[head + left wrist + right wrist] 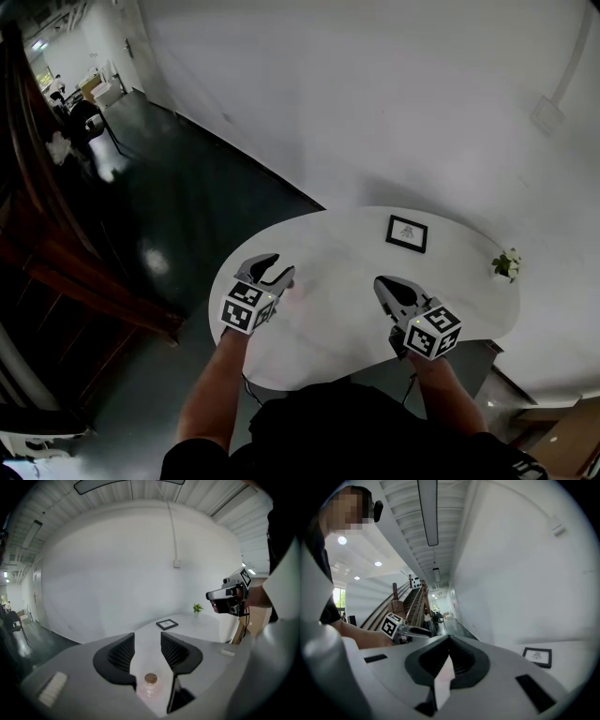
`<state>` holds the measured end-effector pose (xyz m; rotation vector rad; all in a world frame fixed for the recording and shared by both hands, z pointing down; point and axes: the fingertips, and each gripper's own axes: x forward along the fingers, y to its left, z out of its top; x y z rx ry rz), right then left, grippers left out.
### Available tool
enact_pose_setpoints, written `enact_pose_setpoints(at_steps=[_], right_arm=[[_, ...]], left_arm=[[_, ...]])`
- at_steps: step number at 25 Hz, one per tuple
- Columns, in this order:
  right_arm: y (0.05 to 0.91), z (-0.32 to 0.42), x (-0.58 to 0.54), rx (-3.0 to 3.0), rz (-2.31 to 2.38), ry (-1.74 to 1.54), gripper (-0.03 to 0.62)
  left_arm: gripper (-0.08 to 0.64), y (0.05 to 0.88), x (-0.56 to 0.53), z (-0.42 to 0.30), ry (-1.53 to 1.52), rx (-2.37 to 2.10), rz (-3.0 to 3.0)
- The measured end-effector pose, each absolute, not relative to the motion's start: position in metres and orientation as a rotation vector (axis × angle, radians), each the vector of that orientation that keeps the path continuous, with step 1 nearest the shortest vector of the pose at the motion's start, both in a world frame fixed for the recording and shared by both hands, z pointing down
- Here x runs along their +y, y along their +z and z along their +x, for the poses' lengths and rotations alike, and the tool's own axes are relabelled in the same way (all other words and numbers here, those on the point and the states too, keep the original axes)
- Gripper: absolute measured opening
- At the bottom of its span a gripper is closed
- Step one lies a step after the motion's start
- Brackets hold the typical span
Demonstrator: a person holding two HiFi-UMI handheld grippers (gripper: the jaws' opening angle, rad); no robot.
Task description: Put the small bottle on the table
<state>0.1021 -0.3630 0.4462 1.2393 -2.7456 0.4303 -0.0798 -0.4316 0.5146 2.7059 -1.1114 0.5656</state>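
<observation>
A small clear bottle [150, 685] with a cork stopper stands on the white table [328, 248]. In the left gripper view it sits deep between the jaws of my left gripper [147, 641], whose pads stand apart from the glass. That gripper [277, 270] is open and hovers over the table's left part. My right gripper [382, 285] is over the table's right part, near the front edge. Its jaws [450, 639] meet at the tips with nothing between them. The bottle is too faint to make out in the head view.
A black picture frame [407, 233] lies flat at the back of the table. A small potted plant [506, 265] stands at the right edge. White wall runs behind, dark floor and a wooden stair [56, 244] to the left.
</observation>
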Motion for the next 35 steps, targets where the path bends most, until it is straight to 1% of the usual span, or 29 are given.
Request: enact_pose_setpoints(at_steps=[1, 4, 8, 12, 14, 17, 19, 25, 29, 35], right_arm=[[0.442, 0.102, -0.366, -2.748, 1.254, 0.407, 0.009], [0.428, 0.101, -0.373, -2.78, 1.26, 0.346, 0.009], [0.407, 0.09, -0.376, -2.835, 1.201, 0.257, 0.009], [0.388, 0.088, -0.38, -2.835, 1.274, 0.139, 0.009], [0.381, 0.088, -0.381, -2.84, 1.303, 0.117, 0.009], [0.378, 0.084, -0.381, -2.851, 1.292, 0.106, 0.009], [0.379, 0.082, -0.38, -2.856, 1.274, 0.102, 0.009], [0.383, 0.074, -0.38, -2.861, 1.251, 0.108, 0.009], [0.386, 0.071, -0.38, -2.864, 1.236, 0.13, 0.009], [0.39, 0.066, -0.38, -2.868, 1.206, 0.154, 0.009]], left_arm=[[0.181, 0.505, -0.431, -0.083, 0.557, -1.129, 2.714], [0.146, 0.476, -0.431, -0.093, 0.5, -1.2, 2.722], [0.147, 0.446, -0.427, -0.105, 0.446, -1.246, 2.738], [0.144, 0.421, -0.419, -0.117, 0.344, -1.309, 2.752], [0.118, 0.412, -0.414, -0.122, 0.264, -1.327, 2.742], [0.117, 0.417, -0.409, -0.123, 0.292, -1.307, 2.718], [0.087, 0.424, -0.409, -0.125, 0.329, -1.329, 2.696], [0.026, 0.436, -0.409, -0.144, 0.328, -1.459, 2.596], [0.012, 0.439, -0.406, -0.149, 0.297, -1.456, 2.575], [0.012, 0.442, -0.406, -0.159, 0.267, -1.469, 2.547]])
